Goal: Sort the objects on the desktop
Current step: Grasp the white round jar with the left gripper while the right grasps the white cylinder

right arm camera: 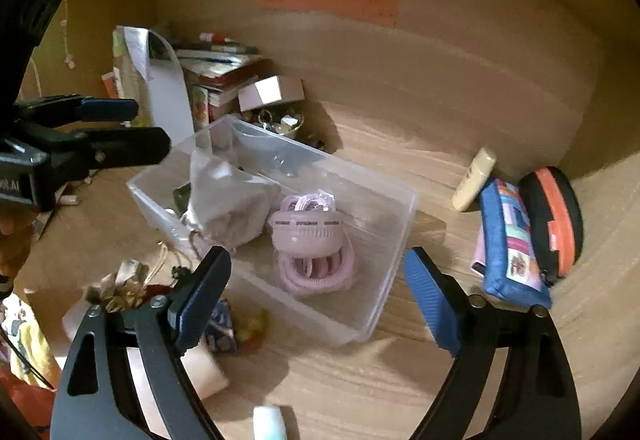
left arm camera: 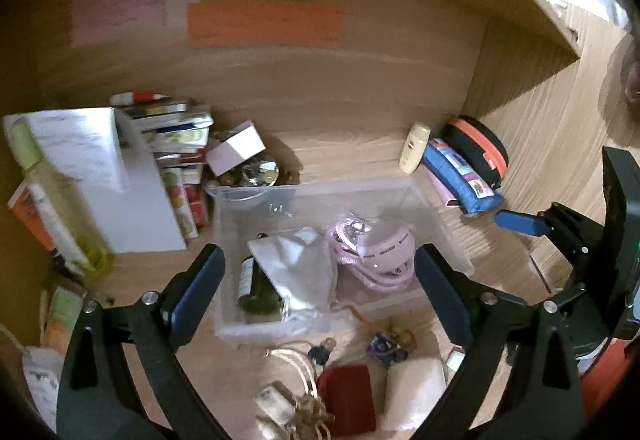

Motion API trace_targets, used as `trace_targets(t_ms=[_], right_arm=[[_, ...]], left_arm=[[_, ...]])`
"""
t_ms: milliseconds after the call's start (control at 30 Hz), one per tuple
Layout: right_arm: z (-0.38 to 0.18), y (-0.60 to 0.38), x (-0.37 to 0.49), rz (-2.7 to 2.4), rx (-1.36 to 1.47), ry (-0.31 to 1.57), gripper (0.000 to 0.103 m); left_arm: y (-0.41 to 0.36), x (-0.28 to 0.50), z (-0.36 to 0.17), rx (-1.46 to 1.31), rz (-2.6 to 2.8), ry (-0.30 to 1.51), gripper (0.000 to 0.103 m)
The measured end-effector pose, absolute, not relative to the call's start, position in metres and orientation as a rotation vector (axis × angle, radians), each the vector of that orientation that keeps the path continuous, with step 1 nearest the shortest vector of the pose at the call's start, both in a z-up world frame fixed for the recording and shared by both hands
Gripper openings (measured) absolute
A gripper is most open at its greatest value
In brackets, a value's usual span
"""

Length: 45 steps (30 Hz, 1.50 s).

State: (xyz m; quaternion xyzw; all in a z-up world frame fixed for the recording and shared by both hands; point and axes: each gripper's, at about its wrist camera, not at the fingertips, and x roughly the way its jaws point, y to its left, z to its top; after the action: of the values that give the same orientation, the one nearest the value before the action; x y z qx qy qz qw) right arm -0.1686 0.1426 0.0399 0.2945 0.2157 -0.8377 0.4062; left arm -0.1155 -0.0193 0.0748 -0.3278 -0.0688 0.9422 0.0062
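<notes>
Both tools spread wide, empty: left tool (left arm camera: 320, 272), right tool (right arm camera: 316, 280), above clear bin (left arm camera: 448, 240) on bench w/ pink fan (right arm camera: 310, 236) + silver pouch (left arm camera: 298, 268) inside. Prob. between picks; next: grab loose item, e.g. red wallet (left arm camera: 348, 396).

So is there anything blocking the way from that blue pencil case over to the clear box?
Nothing visible does. The blue pencil case lies on the desk just right of the clear box, with only bare wood between them. The box has no lid on, and its right half holds only the pink fan, leaving free floor beside it.
</notes>
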Motion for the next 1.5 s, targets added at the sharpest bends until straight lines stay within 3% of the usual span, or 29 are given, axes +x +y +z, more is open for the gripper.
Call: trace_targets(t_ms=[200,833,1200,1233,1333,1433,1500], right_arm=[[0.045,0.161,-0.138,-2.127,0.667,0.548,0.097],[-0.012,0.180,-0.092,-1.986,0.766,0.532,0.097],[-0.040,0.157,-0.096,-1.861,0.813,0.575,0.097],[-0.042,0.155,-0.098,-1.852,0.820,0.573,0.097],[-0.047,0.149,-0.104,-1.818,0.841,0.556,0.095],[-0.049,0.145,-0.110,-1.781,0.851,0.528,0.094],[-0.051,0.141,-0.113,-1.764,0.862,0.515,0.087]], left_arm=[[-0.027,-0.074,0.074,-1.008,3.006,-0.226,0.098],[-0.003,0.002,0.001,-1.200,2.993,-0.211,0.099],[0.030,-0.005,-0.035,-1.275,2.960,-0.131,0.099],[0.031,-0.005,-0.037,-1.269,2.962,-0.131,0.097],[0.030,-0.008,-0.039,-1.269,2.959,-0.148,0.076],[0.028,-0.011,-0.043,-1.282,2.939,-0.181,0.071],[0.028,-0.011,-0.043,-1.278,2.949,-0.167,0.068]])
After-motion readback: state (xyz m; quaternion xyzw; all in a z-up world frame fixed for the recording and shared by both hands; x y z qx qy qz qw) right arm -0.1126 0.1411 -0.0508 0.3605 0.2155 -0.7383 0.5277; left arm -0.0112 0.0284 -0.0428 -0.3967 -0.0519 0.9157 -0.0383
